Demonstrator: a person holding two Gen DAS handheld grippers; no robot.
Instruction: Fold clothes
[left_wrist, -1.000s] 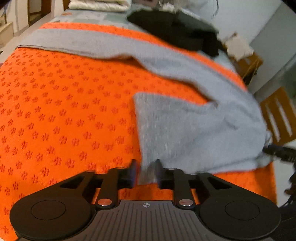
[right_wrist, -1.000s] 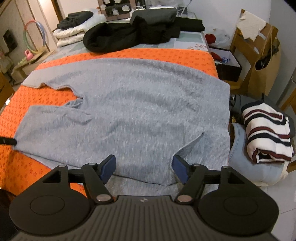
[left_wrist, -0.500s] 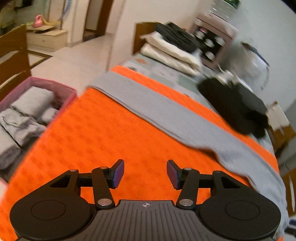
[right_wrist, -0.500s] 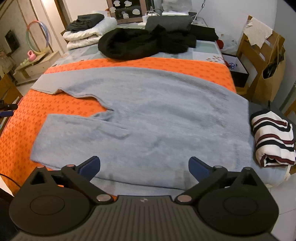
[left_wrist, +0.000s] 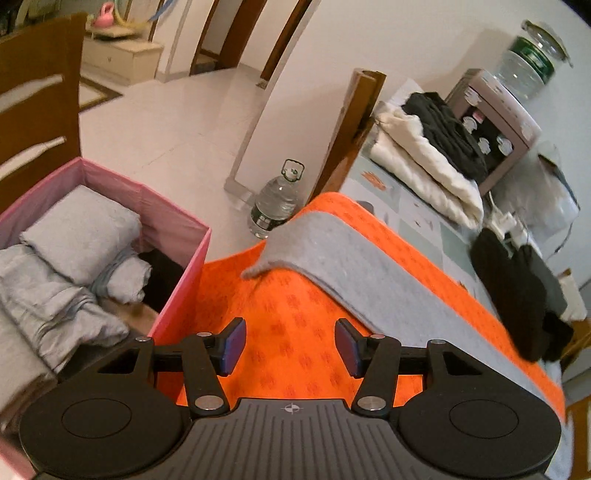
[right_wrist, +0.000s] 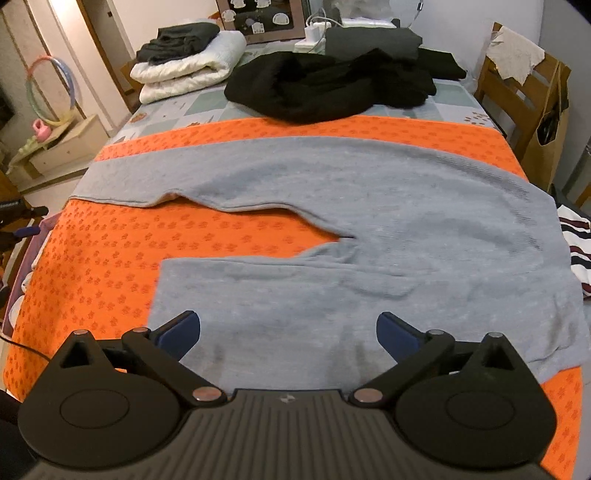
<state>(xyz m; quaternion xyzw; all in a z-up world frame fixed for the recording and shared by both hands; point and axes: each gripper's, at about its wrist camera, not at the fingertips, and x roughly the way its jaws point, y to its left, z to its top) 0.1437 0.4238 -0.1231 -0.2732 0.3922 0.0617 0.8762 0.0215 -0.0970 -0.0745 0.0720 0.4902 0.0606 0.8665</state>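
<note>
Orange patterned mat (right_wrist: 110, 258) carries the grey knit trousers (right_wrist: 369, 229) — one leg long and flat, the other doubled back on itself. Judging by that, leg folding is underway; next likely calls for pinching the long leg's cuff (left_wrist: 269, 258). Left gripper (left_wrist: 288, 345) and right gripper (right_wrist: 288, 332) both gape, holding nothing. Pink fabric bin (left_wrist: 184, 266) holds folded grey garments (left_wrist: 81, 225).

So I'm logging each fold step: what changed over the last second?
The left gripper let go of the near hem of the grey garment, opened and swung left toward the far leg's end. The right gripper opened wider above the fabric. The garment lies spread on the orange mat.
</note>
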